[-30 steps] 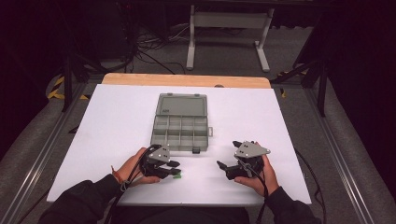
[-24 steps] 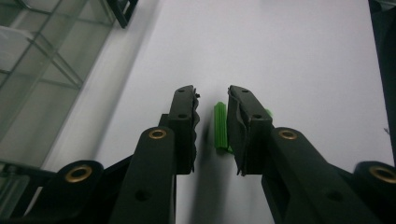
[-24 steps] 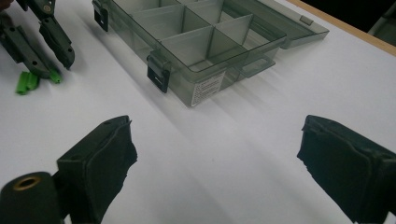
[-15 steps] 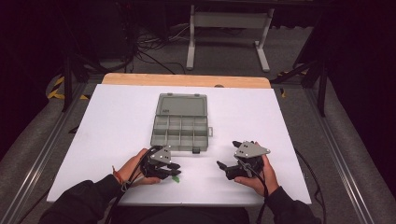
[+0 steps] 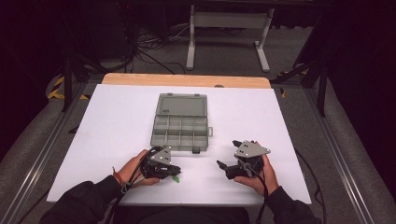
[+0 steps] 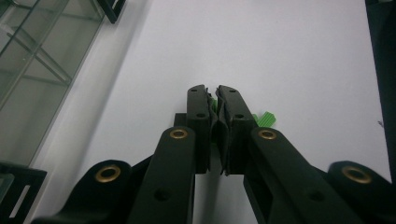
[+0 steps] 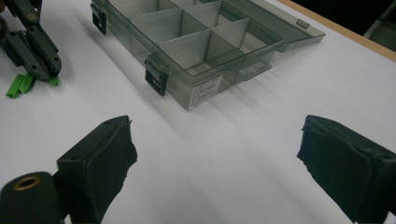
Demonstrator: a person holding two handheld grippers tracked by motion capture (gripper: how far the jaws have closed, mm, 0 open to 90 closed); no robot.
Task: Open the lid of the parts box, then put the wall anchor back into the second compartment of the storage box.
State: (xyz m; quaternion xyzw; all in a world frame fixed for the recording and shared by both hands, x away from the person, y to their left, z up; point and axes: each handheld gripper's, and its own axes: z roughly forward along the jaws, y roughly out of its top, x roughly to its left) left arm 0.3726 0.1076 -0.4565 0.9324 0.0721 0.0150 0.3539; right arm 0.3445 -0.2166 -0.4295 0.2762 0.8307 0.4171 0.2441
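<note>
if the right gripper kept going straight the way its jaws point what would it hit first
Probably the near wall of the clear grey plastic compartment box, open on the white table. The right gripper is open, with bare table before it; depth is uncertain.

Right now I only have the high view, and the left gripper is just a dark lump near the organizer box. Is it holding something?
Observer: Yes. The left gripper has its jaws closed on a small green piece.
Operator: And the right one?
Observer: The right gripper is wide open, with bare white table between its pads.
Operator: Anything in the box?
Observer: The compartments of the organizer box that the right gripper view shows look empty.
</note>
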